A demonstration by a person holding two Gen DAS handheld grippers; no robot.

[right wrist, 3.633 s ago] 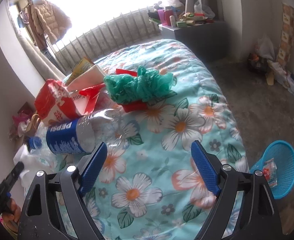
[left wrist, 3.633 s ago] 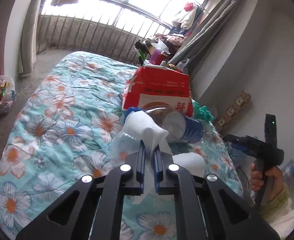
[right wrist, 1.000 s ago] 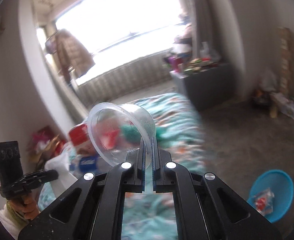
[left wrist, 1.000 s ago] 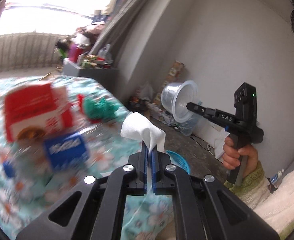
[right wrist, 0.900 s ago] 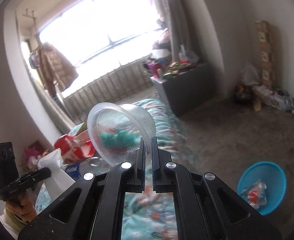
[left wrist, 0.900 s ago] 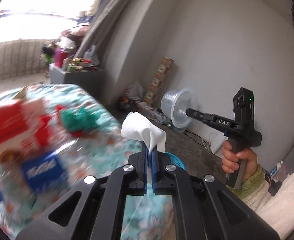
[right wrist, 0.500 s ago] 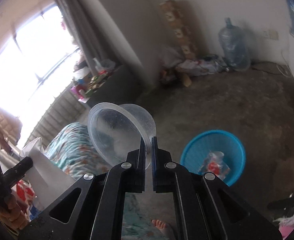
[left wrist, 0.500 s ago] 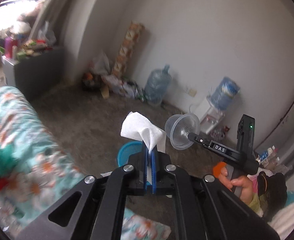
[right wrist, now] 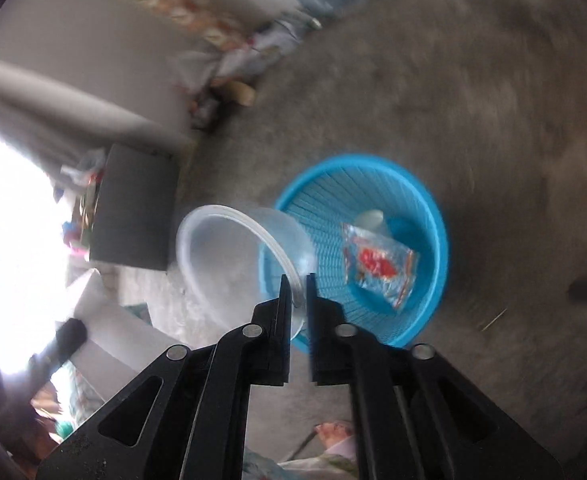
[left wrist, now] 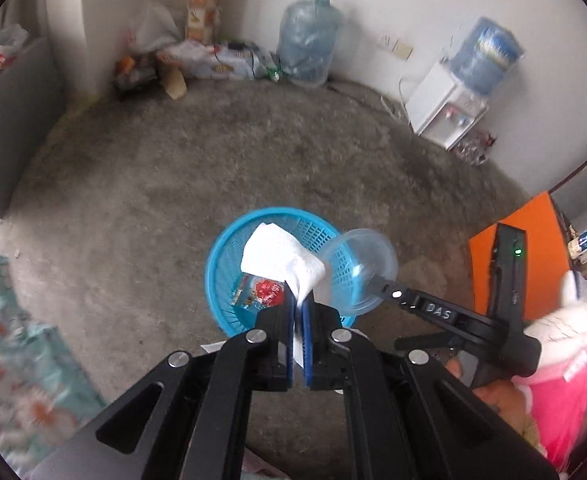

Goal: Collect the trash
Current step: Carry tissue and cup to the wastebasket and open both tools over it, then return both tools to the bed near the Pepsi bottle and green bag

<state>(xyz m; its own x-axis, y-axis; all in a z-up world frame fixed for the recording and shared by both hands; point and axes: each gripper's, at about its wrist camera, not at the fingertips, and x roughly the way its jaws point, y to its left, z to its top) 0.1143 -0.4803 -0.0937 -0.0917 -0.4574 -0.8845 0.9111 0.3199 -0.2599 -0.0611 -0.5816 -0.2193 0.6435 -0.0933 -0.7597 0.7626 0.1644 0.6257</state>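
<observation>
My left gripper [left wrist: 298, 300] is shut on a white crumpled tissue [left wrist: 277, 256], held over the blue mesh basket [left wrist: 221, 276] on the floor. A red-printed wrapper [left wrist: 261, 290] lies inside the basket. To the right, my right gripper [left wrist: 377, 284] carries a clear plastic bowl [left wrist: 357, 272] at the basket's rim. In the right wrist view the right gripper [right wrist: 297, 280] has its jaws opening; the bowl [right wrist: 229, 256] has its thin rim in the gap, and the pads stand slightly off it. The basket [right wrist: 425, 216] and wrapper [right wrist: 377, 264] lie just beyond. The tissue [right wrist: 105, 320] shows at lower left.
Bare grey floor surrounds the basket. A water jug [left wrist: 305, 40], bags [left wrist: 197, 64] and a water dispenser [left wrist: 449, 116] line the far wall. A grey cabinet [left wrist: 9, 120] stands left, the floral bedspread [left wrist: 13, 360] at lower left, an orange panel [left wrist: 533, 248] right.
Both grippers have swung away from the bed and tipped down over the blue basket. The right jaws have parted a little around the bowl's rim. The left still grips the tissue.
</observation>
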